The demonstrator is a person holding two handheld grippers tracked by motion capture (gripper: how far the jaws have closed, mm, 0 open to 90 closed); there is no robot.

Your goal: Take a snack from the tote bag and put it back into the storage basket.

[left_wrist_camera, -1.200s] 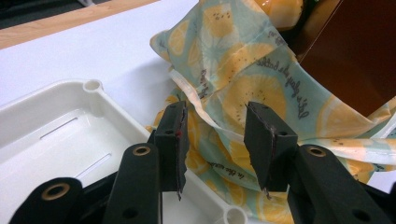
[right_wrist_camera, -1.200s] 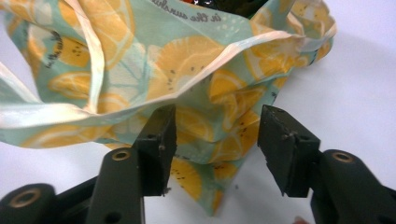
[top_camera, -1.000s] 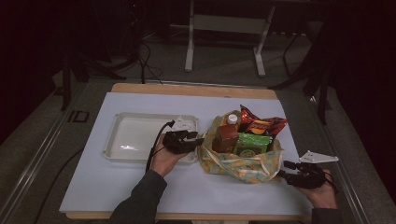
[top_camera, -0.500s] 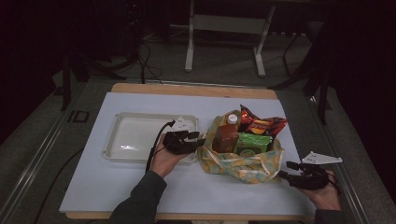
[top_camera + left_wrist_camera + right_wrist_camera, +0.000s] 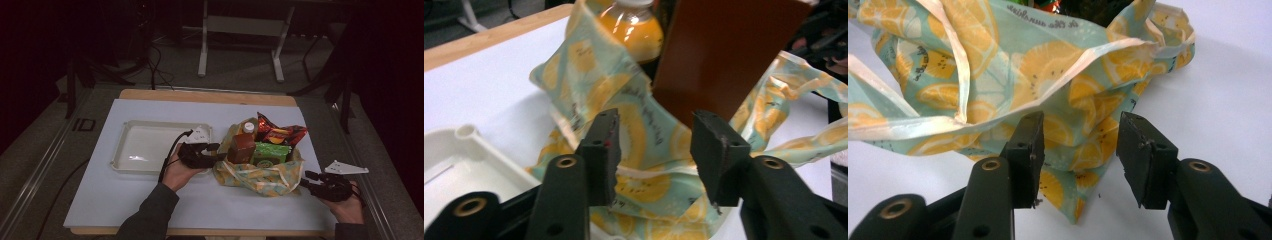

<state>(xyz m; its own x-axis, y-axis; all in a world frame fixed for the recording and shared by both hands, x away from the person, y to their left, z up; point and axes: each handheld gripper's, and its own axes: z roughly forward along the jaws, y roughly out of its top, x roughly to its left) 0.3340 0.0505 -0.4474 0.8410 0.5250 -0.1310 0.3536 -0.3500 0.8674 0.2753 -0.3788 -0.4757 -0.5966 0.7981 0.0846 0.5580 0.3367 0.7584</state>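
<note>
A cloth bag [image 5: 260, 176] printed with orange slices lies mid-table. It holds a brown box [image 5: 241, 148], a green box [image 5: 270, 154], an orange juice bottle [image 5: 248, 127] and a red snack packet [image 5: 277, 133]. My left gripper [image 5: 216, 150] is at the bag's left edge. Its jaws have just been opening, and loose bag fabric [image 5: 589, 85] lies between them [image 5: 655, 145] below the brown box [image 5: 724, 55], unpressed. My right gripper [image 5: 306, 179] is at the bag's near right corner. Its jaws [image 5: 1080, 150] have just been closing, and the bag's corner [image 5: 1023, 75] sits between them without being pinched.
A white plastic tray [image 5: 145, 147] lies on the white sheet just left of my left gripper, with its corner [image 5: 454, 165] close under the jaws. The wooden table edge runs along the far side. Dark floor, cables and a stand's legs lie beyond.
</note>
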